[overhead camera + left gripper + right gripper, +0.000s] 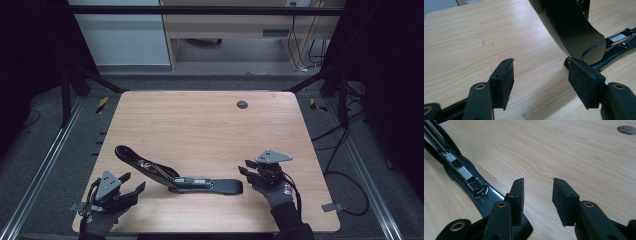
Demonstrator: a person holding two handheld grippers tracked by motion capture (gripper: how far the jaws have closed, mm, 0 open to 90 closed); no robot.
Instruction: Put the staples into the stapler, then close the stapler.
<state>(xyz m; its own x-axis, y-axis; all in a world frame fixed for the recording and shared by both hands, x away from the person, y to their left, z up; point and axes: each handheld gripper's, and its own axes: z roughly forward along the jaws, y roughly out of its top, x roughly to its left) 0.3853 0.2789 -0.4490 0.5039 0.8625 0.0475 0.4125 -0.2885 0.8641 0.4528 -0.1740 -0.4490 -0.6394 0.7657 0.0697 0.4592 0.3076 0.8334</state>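
A black stapler [200, 184] lies swung open on the wooden table [200, 120], its top arm [135, 159] slanting up to the left and its metal staple channel [464, 173] exposed. My left gripper [135, 181] sits near the front left corner, open, with bare wood between its pads. In the left gripper view [540, 67], the raised stapler arm [571, 32] looms just beyond the right jaw's tip. My right gripper [244, 167] stands open at the stapler's right end. In the right gripper view [537, 182], the stapler's base runs under the left jaw and nothing is between the pads.
A round grey cable hole [242, 104] sits in the far part of the table and appears in the right gripper view [627, 130]. Cables trail on the floor to the right of the table. Metal frame rails flank both sides.
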